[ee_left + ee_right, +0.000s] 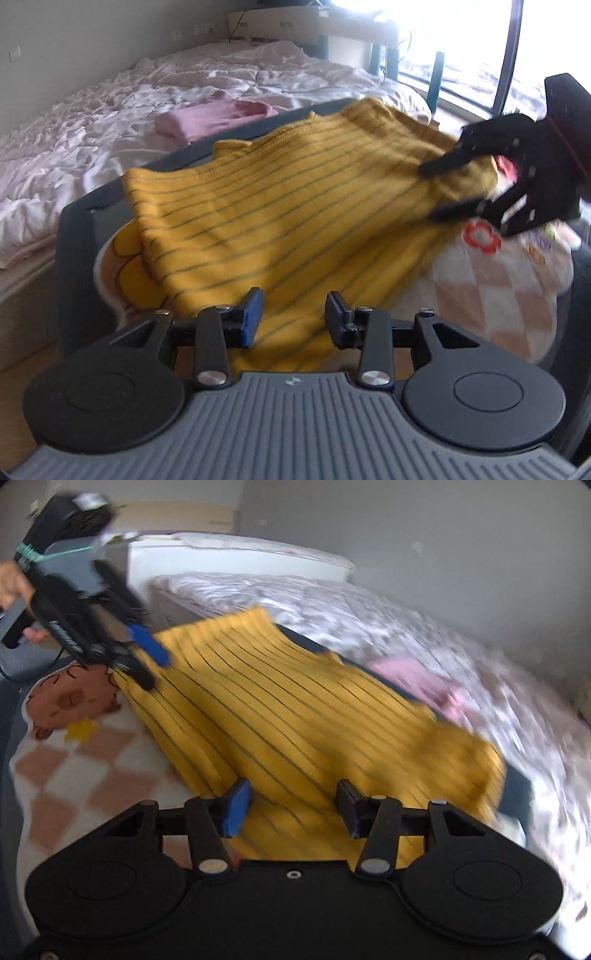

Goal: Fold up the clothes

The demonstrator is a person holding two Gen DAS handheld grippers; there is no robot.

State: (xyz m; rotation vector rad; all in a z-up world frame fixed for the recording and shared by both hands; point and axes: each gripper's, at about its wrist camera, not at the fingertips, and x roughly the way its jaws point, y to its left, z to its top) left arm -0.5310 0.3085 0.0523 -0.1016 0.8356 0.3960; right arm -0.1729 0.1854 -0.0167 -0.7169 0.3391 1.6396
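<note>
Yellow striped garment [280, 206] is spread over a patterned rug [495, 295] on a dark seat, with the bed [110, 122] beyond. Nearest, the left gripper [293, 319] is held released above its near hem; farther right, the right gripper [439, 190] is parted too — over the edge. Soft, light, limp cloth is judged — corners are best pinched.

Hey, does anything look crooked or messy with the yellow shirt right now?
Yes. The yellow striped shirt lies askew across the patterned mat, one edge hanging past it onto the dark surface underneath. A folded pink garment sits neatly on the bed.
</note>
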